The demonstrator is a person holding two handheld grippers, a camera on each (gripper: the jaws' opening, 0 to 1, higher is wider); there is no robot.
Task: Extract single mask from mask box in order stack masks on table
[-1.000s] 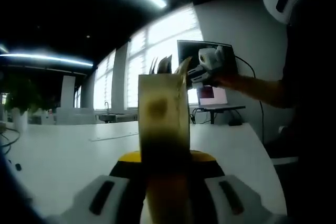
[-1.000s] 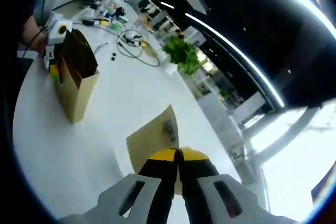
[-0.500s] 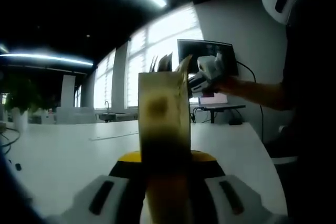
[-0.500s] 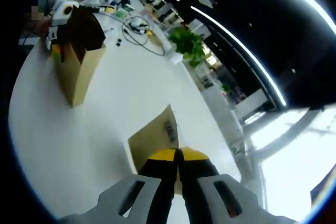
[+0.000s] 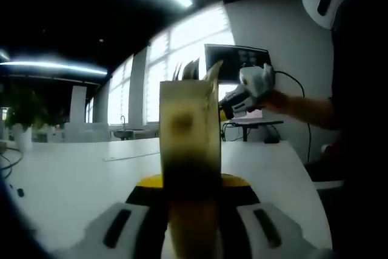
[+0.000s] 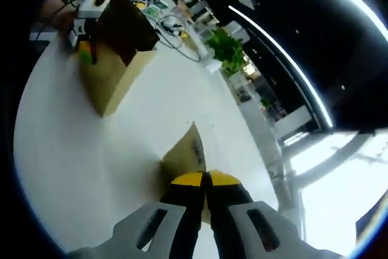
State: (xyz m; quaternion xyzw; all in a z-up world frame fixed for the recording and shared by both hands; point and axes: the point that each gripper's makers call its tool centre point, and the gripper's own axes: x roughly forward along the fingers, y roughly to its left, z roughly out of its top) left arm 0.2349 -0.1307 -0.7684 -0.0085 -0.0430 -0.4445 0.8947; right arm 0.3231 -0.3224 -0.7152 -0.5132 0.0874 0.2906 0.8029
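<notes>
Our left gripper [image 5: 189, 210] still pinches the brown mask box [image 6: 118, 59] on the table [image 6: 73, 168]. Our right gripper [image 6: 204, 201] has carried the flat brown mask [image 6: 185, 156] farther out, so it's free to stack.

From my left gripper view, the left gripper [image 5: 189, 195] has pale grey jaw housings at the bottom of the frame, each with a dark oblong slot, black fingers and a yellow band across their upper edge. At centre right, the right gripper [image 5: 245, 92] shows a white-grey body with a small yellow-orange tip; a thin dark cable loops off behind it. The person's forearm [image 5: 306, 108] looks bare, though backlight makes that hard to judge. In my right gripper view, bottom centre, I see the same grey housings, dark slots, black fingers and yellow caps.
</notes>
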